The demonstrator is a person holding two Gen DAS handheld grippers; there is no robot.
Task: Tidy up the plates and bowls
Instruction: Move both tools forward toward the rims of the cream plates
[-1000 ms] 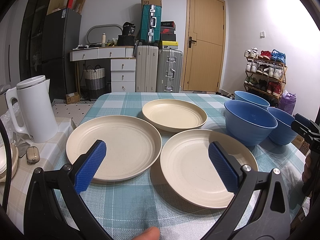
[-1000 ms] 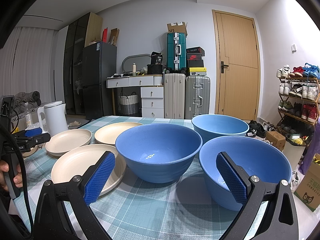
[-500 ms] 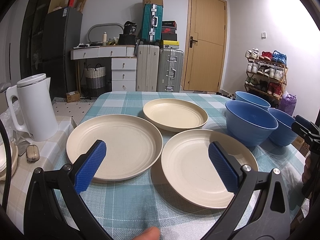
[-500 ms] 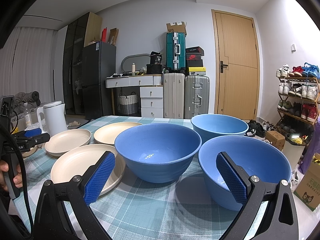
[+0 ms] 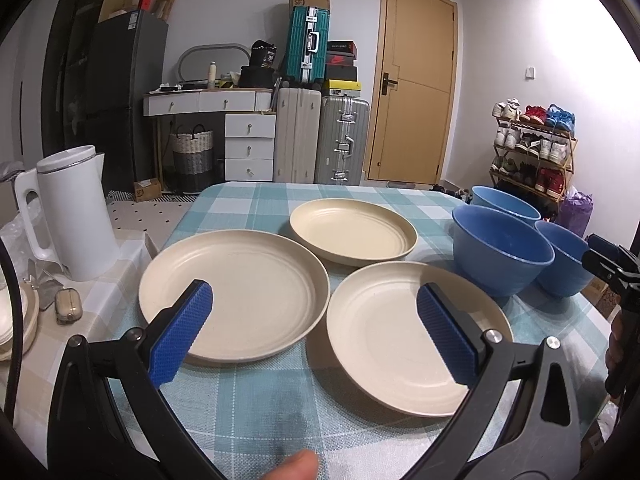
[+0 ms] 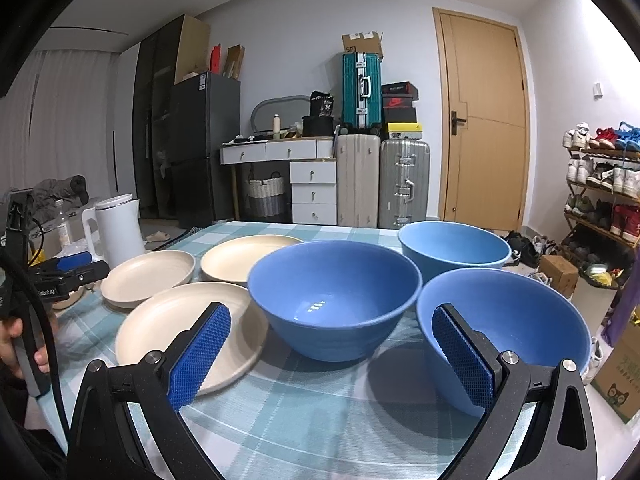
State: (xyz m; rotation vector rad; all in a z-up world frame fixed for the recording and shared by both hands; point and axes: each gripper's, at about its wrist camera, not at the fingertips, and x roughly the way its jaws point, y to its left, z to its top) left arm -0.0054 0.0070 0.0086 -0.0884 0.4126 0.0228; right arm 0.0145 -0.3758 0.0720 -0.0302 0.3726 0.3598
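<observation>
A: Start with the biggest thing. What can't you see of the table [image 5: 260,396]?

B: Its near edge is cut off behind both claws in both views. The checked cloth covers the whole top. The far edge shows clearly, with open floor beyond it toward the door [image 5: 412,92].

A: And the dishes, counted?

B: Three cream plates and three blue bowls, all upright on the cloth. The left plate [image 5: 234,294] and the near plate [image 5: 384,336] lie just beside each other; the far plate [image 5: 354,236] sits behind them. None is stacked.

A: The bowls?

B: The middle bowl [image 6: 334,298] is in full view from the right wrist. The near bowl [image 6: 520,332] is partly behind the right claw's finger, and the far bowl [image 6: 454,244] is cut off low by the two in front. They stand close together on the right side of the table; I can't tell whether they touch.

A: Room to move?

B: A bare strip of cloth runs in front of the plates and bowls, and more lies behind the far plate.

A: The claws?

B: The left claw [image 5: 314,334] is spread wide, holding nothing, above the gap between the two nearer plates. The right claw [image 6: 330,354] is spread too, empty, in front of the middle bowl.

A: Anything small?

B: A white kettle [image 5: 74,216] stands off the table's left side. A fingertip [image 5: 298,466] pokes in at the bottom edge, mostly cut off.
</observation>
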